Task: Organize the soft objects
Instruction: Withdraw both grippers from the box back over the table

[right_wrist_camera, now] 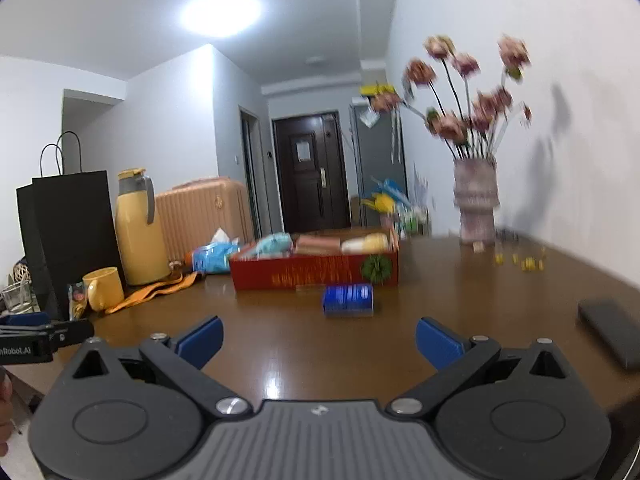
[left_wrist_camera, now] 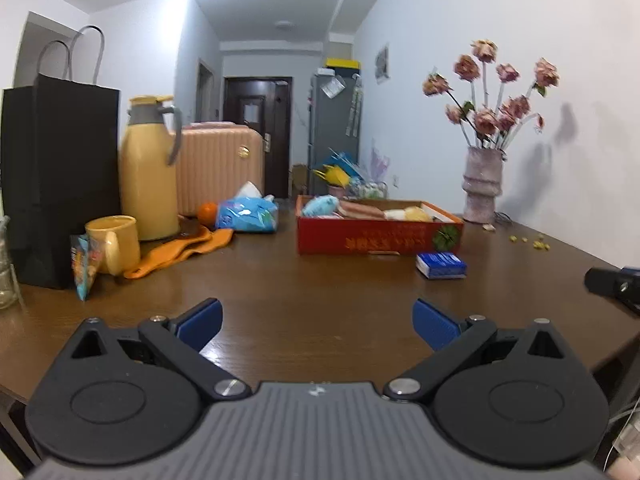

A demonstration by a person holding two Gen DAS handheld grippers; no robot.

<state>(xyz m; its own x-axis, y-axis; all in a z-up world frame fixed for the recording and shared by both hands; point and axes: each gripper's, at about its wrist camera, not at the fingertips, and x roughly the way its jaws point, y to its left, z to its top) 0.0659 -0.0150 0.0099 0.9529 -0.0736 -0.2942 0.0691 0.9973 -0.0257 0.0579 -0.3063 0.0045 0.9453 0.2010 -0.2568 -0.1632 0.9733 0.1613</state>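
Left gripper (left_wrist_camera: 317,322): nearest the left wrist cam; blue-padded fingers (left_wrist_camera: 200,322) spread wide, nothing between them; hangs over near edge of the brown wooden table (left_wrist_camera: 320,292).
Right gripper (right_wrist_camera: 319,342): nearest the right wrist cam; blue pads wide apart, holds nothing; over bare table, pointed at the small blue tissue pack (right_wrist_camera: 348,300).
Far left: clear glass (left_wrist_camera: 6,276) at table edge; black paper bag w/ grey handles (left_wrist_camera: 60,176) standing upright behind it.
Snack sachet (left_wrist_camera: 84,264): colourful, upright, just in front of the yellow ceramic mug (left_wrist_camera: 114,242).
Yellow thermos jug w/ grey handle (left_wrist_camera: 148,172): upright, beside bag, behind mug.
Orange cloth (left_wrist_camera: 180,254): flat, crumpled, runs from mug toward jug base.
Peach ribbed suitcase (left_wrist_camera: 218,168): behind jug.
Orange fruit (left_wrist_camera: 208,212): next to the blue tissue bag (left_wrist_camera: 248,214), which has white tissue sticking out of its top.
Red cardboard tray box (left_wrist_camera: 376,238): centre of table, open top; holds soft items, incl. a light-blue one (left_wrist_camera: 320,205), a pink-brown one (left_wrist_camera: 360,210), a pale yellow one (left_wrist_camera: 416,214). Exact type cannot tell.
Blue tissue pack, left view (left_wrist_camera: 441,265): on table just in front of box's right corner, apart from it.
Pink ribbed vase w/ dried pink flowers (left_wrist_camera: 482,184): right of box, by the wall.
Yellow bits (left_wrist_camera: 528,240): scattered on table right of vase.
Black flat device (right_wrist_camera: 610,332): lying on table at far right, right wrist view.
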